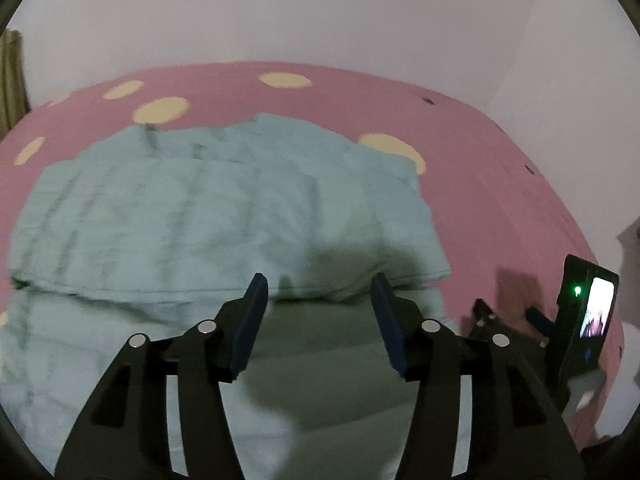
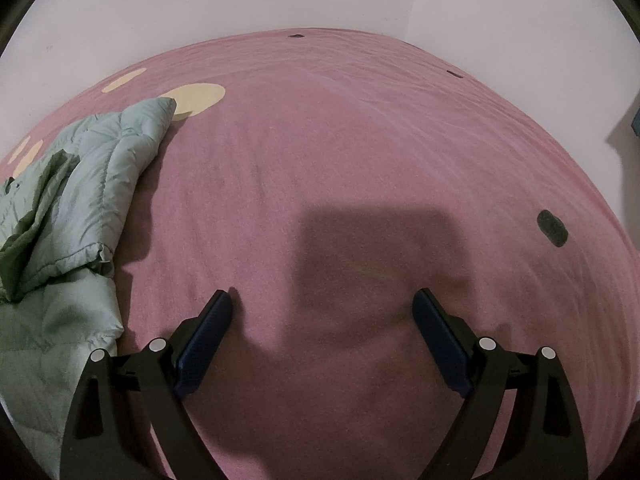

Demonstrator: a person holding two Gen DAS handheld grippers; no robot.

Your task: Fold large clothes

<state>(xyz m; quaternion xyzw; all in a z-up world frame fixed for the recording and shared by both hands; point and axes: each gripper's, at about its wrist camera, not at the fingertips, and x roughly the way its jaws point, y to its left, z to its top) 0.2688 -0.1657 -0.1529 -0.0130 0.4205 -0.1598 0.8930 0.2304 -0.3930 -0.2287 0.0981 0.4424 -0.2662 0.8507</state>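
Fold laid: jacket [image 1: 224,216] lies doubled on the pink bed [image 2: 360,152]. Left gripper [image 1: 319,286] apart, empty, above it; right gripper [image 2: 324,300] apart over bare sheet. Next, probably: regrip an edge.

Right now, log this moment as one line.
left gripper: open, empty | right gripper: open, empty | pale green quilted jacket: folded on pink spotted bedsheet
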